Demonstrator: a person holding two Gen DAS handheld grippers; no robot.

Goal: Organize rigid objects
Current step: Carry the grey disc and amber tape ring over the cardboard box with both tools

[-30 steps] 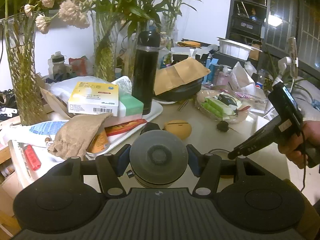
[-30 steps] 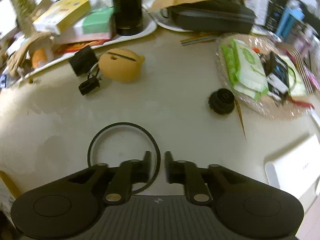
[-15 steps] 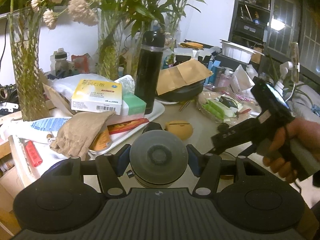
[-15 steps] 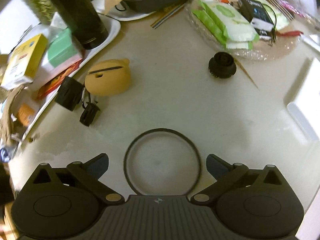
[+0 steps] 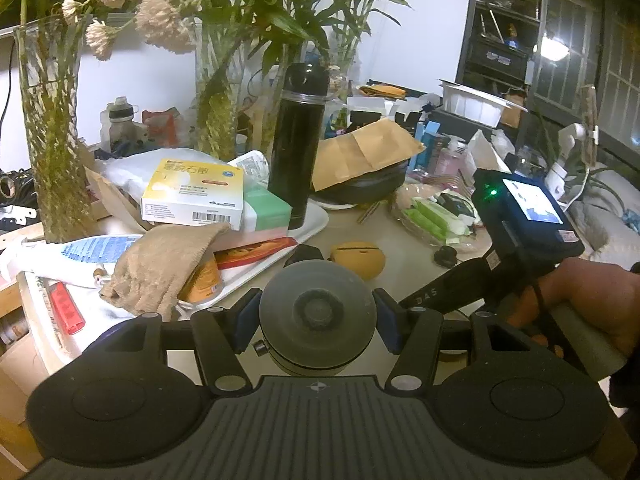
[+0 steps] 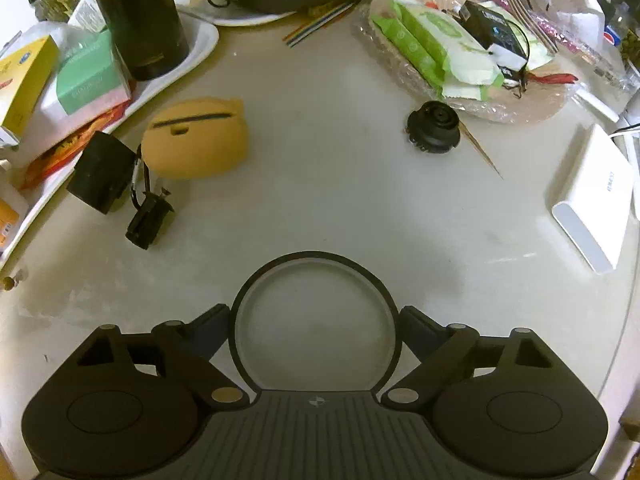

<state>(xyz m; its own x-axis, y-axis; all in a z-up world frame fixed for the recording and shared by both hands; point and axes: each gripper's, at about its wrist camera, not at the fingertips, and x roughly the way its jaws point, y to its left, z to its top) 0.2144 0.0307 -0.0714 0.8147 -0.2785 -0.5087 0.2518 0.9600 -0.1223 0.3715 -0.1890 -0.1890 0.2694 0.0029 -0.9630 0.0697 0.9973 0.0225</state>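
The left tongs (image 5: 318,322) pinch a round grey canister (image 5: 318,312), its lid facing the camera, held above the surface (image 6: 340,184). The right tongs (image 6: 316,332) are spread wide, one finger on either side of a black ring (image 6: 314,258) that lies flat on the surface — whether the pads touch its rim cannot be told. Seen from the right wrist, a yellow pouch (image 6: 198,138) lies at 10 o'clock from the ring, with a black cube (image 6: 100,178) and a small black clip (image 6: 148,222) just beside it. A black knob (image 6: 434,126) sits at 1 o'clock, near a plastic-wrapped tray (image 6: 532,108) of green packets. A black flask (image 5: 298,144) stands upright on a white tray (image 5: 316,222) at 11 o'clock. In the left wrist view, the right hand (image 5: 592,304) grips its handle at 3 o'clock.
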